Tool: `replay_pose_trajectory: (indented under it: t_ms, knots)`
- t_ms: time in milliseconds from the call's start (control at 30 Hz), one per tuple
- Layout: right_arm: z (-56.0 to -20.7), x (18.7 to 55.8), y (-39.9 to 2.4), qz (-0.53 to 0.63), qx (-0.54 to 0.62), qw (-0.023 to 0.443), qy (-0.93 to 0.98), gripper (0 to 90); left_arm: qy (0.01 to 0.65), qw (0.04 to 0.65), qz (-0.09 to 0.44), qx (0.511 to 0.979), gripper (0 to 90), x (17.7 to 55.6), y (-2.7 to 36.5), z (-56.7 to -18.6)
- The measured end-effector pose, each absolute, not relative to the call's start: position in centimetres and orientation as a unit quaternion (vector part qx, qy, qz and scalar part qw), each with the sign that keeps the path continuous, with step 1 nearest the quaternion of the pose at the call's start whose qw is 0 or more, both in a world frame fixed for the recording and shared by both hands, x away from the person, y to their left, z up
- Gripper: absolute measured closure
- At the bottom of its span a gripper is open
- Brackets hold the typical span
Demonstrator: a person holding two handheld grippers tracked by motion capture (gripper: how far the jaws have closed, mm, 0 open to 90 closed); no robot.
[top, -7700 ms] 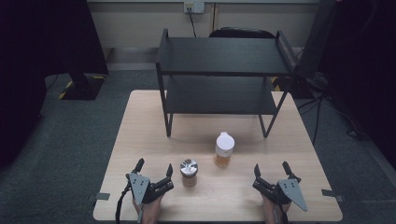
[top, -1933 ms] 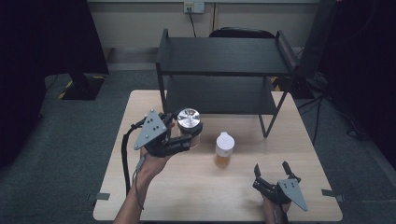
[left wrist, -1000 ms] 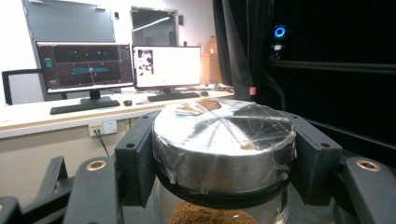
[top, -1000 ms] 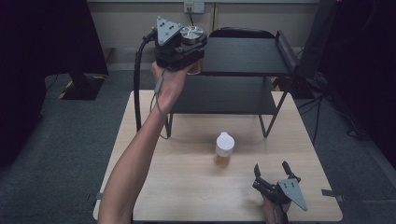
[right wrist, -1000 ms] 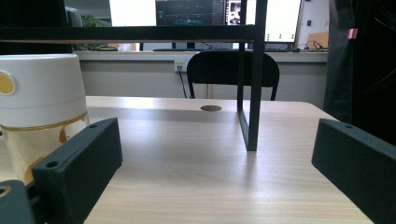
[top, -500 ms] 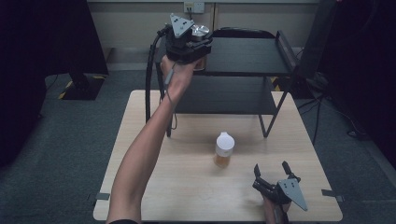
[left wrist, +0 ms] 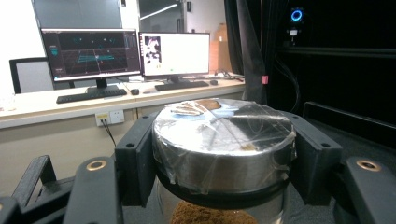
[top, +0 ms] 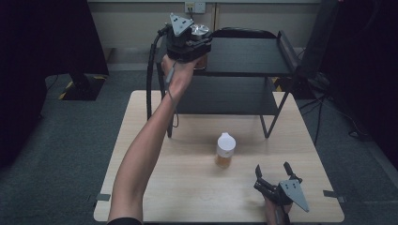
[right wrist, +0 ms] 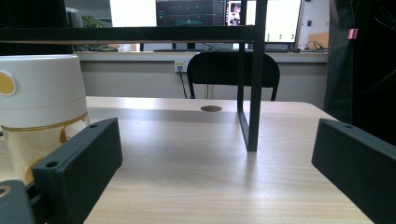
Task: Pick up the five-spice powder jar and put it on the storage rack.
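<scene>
At shelf top, left tool [top: 196, 43] pinching jar [left wrist: 223, 142]; left gripper view reveals plastic-wrapped lid, brown powder. Right tool [top: 274, 174] spread.

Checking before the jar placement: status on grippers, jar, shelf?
Left gripper shut on silver-lidded jar, at top shelf left end. Right gripper open, low over table. White-capped bottle mid-table, out of the way.

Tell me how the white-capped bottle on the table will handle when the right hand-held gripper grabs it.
The white-capped bottle stands tall on a narrow base, so a sideways nudge would probably tip it. Its round, smooth-looking body may slip or roll if knocked over. The amber contents reach near the cap, so it is likely fairly heavy for its size. The right hand-held gripper stands open nearby.
</scene>
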State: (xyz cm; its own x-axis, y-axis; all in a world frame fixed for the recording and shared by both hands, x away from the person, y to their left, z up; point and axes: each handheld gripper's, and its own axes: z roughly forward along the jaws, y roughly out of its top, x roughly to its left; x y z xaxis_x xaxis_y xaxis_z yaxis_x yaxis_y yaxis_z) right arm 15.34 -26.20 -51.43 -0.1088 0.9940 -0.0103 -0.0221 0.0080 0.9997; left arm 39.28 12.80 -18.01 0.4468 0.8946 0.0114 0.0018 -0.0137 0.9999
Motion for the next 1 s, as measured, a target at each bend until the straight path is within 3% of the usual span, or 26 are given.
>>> replay_pose_trajectory:
  t_ms: [233, 267, 300, 333, 433, 733, 1000]
  knots:
    - [-51.4, 15.3, -26.2, 0.529, 0.464, 0.480, 0.523, 0.2, 0.374, 0.596, 0.375, 0.604, 34.7, 39.3, 12.7, -18.1]
    - [-51.4, 15.3, -26.2, 0.529, 0.464, 0.480, 0.523, 0.2, 0.382, 0.577, 0.411, 0.594, 26.8, 38.8, 11.5, -18.3]
    - [-51.4, 15.3, -26.2, 0.529, 0.464, 0.480, 0.523, 0.2, 0.382, 0.577, 0.411, 0.594, 18.0, 38.8, 11.5, -18.3]
    - [-51.4, 15.3, -26.2, 0.529, 0.464, 0.480, 0.523, 0.2, 0.377, 0.575, 0.424, 0.589, 18.0, 38.6, 11.2, -18.5]
    - [-51.4, 15.3, -26.2, 0.530, 0.464, 0.480, 0.523, 0.2, 0.371, 0.585, 0.433, 0.576, 1.3, 38.3, 11.0, -18.7]
    - [-51.4, 15.3, -26.2, 0.530, 0.464, 0.480, 0.523, 0.2, 0.361, 0.606, 0.407, 0.580, 0.0, 37.2, 11.9, -18.8]
    - [-51.4, 15.4, -26.2, 0.529, 0.464, 0.480, 0.524, 0.2, 0.348, 0.617, 0.412, 0.573, 0.0, 33.7, 12.8, -21.5]
